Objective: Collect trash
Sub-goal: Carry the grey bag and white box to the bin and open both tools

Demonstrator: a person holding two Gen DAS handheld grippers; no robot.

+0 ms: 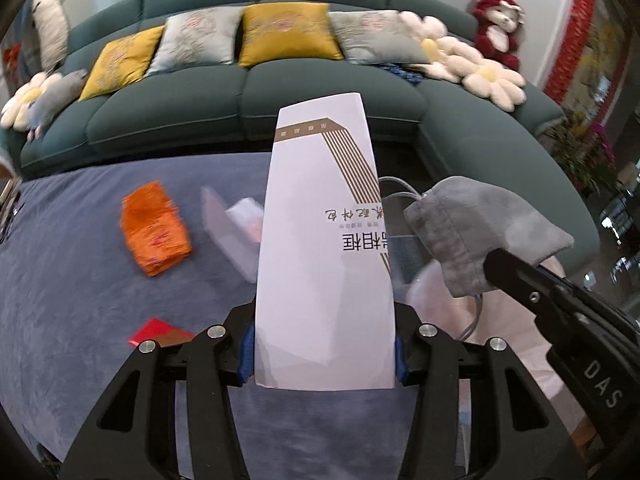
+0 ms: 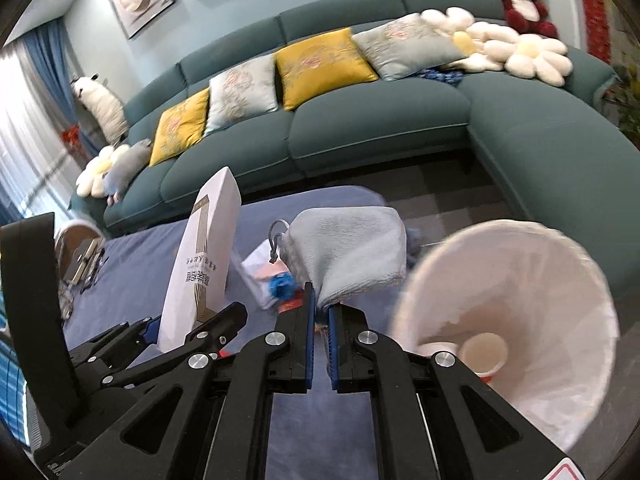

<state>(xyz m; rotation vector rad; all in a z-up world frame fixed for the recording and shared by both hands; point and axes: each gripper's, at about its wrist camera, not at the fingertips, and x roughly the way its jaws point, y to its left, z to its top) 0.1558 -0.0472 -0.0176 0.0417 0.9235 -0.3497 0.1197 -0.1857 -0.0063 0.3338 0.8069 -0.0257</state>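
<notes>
A teal sofa [image 2: 360, 120] is seen at the far side, behind a blue-covered counter [image 1: 80, 280]. At the right, a white-lined bin [image 2: 520, 280] is set, paper cups inside. A white box [image 1: 320, 240] is clamped upright in the left hand-held gripper [image 1: 324, 356]. A grey pouch [image 2: 348, 252] is pinched by the right hand-held gripper [image 2: 320, 312], left of the bin. An orange packet [image 1: 156, 228] is left lying far-left on the counter.
</notes>
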